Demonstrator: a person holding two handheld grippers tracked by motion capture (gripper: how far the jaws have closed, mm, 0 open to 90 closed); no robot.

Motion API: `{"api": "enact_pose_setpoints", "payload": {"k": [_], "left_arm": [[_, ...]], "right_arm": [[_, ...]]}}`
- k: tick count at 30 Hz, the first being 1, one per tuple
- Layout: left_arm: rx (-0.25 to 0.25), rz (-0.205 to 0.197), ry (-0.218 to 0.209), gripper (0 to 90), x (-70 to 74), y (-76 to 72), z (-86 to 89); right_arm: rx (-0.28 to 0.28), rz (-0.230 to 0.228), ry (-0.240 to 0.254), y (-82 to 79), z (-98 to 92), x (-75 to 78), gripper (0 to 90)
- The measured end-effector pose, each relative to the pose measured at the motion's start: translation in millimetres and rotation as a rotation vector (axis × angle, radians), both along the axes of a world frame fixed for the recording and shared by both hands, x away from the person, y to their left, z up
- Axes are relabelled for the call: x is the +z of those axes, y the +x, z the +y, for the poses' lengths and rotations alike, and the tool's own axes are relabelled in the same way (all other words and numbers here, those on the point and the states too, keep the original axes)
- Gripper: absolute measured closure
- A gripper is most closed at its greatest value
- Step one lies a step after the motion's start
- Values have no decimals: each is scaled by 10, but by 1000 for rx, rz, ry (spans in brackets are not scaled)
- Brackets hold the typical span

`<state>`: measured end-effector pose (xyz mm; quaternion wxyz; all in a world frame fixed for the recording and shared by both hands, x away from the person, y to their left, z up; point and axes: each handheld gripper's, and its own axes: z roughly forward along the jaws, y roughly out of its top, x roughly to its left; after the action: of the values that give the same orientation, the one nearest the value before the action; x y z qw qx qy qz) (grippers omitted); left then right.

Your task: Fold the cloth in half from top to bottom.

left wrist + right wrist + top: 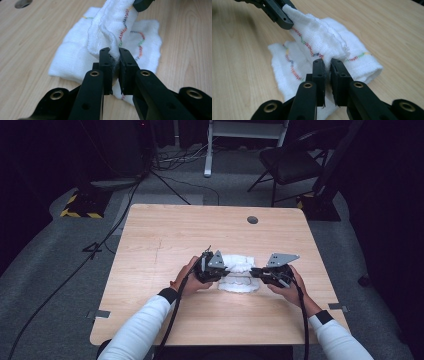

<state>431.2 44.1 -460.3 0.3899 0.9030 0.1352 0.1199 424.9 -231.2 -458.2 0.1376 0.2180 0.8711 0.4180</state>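
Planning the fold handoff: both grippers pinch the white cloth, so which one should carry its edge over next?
Probably left. The left gripper visibly clamps the raised edge of the white cloth, with bare table beyond. The right gripper also pinches the edge, but its hold looks slimmer, so it seems better as the anchor.

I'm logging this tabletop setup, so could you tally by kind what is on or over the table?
White cloth with coloured stitching: 1
Grippers: 2, the left gripper and the right gripper, each shut on an edge of the cloth
Hands: 2, left hand, right hand
Total: 5
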Motion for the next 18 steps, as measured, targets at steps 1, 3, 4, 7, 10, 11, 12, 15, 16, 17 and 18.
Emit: {"api": "enact_pose_setpoints", "payload": {"k": [1,3,4,7,10,11,12,15,16,17,18], "left_arm": [[-6,1,12,817,-23,-22,-1],[-17,2,29,807,-55,-50,1],[-19,6,35,808,-78,-71,5],[-23,16,47,794,-112,-111,12],[-30,20,53,772,-130,-149,16],[-34,18,56,772,-136,-163,17],[-33,23,54,767,-141,-182,21],[-50,21,66,736,-137,-246,38],[-56,17,67,727,-131,-263,43],[-52,16,66,709,-123,-291,52],[-52,16,66,691,-106,-317,68]], "right_arm": [[2,6,-2,-15,-6,-13,821],[10,13,-10,-50,-23,-47,811],[15,18,-14,-71,-31,-62,812],[18,20,-38,-119,-57,-100,812],[21,26,-45,-147,-89,-126,811],[20,31,-41,-156,-101,-134,804],[20,32,-40,-164,-113,-142,798],[16,30,-40,-199,-148,-146,757],[10,26,-34,-216,-165,-131,749],[7,19,-31,-223,-175,-119,733],[2,10,-27,-231,-186,-98,701]]}}
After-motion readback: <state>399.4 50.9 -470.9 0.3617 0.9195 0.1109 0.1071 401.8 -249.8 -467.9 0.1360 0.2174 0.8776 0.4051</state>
